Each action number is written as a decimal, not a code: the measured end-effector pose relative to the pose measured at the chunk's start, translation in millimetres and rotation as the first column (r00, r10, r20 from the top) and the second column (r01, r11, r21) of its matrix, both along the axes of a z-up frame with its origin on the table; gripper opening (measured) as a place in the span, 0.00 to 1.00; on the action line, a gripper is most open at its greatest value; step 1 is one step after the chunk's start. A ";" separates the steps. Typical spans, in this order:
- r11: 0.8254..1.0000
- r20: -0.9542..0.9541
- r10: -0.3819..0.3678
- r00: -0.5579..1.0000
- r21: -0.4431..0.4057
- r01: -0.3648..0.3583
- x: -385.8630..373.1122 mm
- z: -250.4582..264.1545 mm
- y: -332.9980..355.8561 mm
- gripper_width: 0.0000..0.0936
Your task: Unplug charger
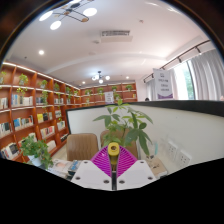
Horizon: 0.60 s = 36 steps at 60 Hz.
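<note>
My gripper [113, 153] points up into a library room. Its two fingers are closed together, and the magenta pads [103, 163] meet along the middle line. A small yellow round-ended object [113, 150] is pinched at the fingertips; I cannot tell if it is the charger. No cable shows. Small pale plates [178, 152] on the white low wall to the right may be sockets. They lie well beyond and to the right of the fingers.
A leafy potted plant [126, 122] stands just beyond the fingertips. A brown chair [82, 146] and a smaller plant [38, 150] are to the left. Wooden bookshelves [30, 108] line the left and back walls. A white low wall [185, 128] runs along the right under windows [198, 72].
</note>
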<state>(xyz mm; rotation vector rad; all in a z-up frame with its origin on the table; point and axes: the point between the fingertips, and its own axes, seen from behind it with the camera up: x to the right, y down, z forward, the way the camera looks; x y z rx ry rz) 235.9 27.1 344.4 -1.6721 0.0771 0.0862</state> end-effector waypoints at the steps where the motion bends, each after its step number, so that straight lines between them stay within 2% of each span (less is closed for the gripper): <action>1: 1.000 -0.003 -0.009 1.000 -0.004 0.009 7.2 0.1 -1.5 0.04; 6: 0.995 0.017 -0.051 0.999 -0.080 0.052 50.5 -33.2 4.9 0.04; 9: 0.984 0.026 -0.070 0.997 -0.165 0.073 65.5 -78.3 2.9 0.04; 10: 0.979 0.026 -0.073 0.997 -0.189 0.077 65.5 -107.5 -6.6 0.04; 12: 0.964 0.032 -0.072 0.997 -0.254 0.078 83.3 -123.6 4.9 0.04; 15: 0.932 0.047 -0.070 0.996 -0.352 0.082 94.5 -173.3 2.7 0.04; 17: 0.918 0.059 -0.078 0.995 -0.386 0.094 88.5 -216.8 -13.3 0.04; 22: 0.876 0.074 -0.095 0.993 -0.467 0.119 106.8 -271.3 -17.2 0.04; 29: 0.842 0.072 -0.128 0.989 -0.519 0.147 120.8 -318.6 -24.8 0.04; 34: 0.816 0.020 -0.147 0.989 -0.562 0.133 120.9 -342.9 -30.5 0.04; 35: 0.818 0.009 -0.148 0.989 -0.562 0.127 120.3 -343.7 -30.8 0.05; 36: 0.831 0.004 -0.151 0.988 -0.541 0.129 121.2 -342.2 -28.0 0.05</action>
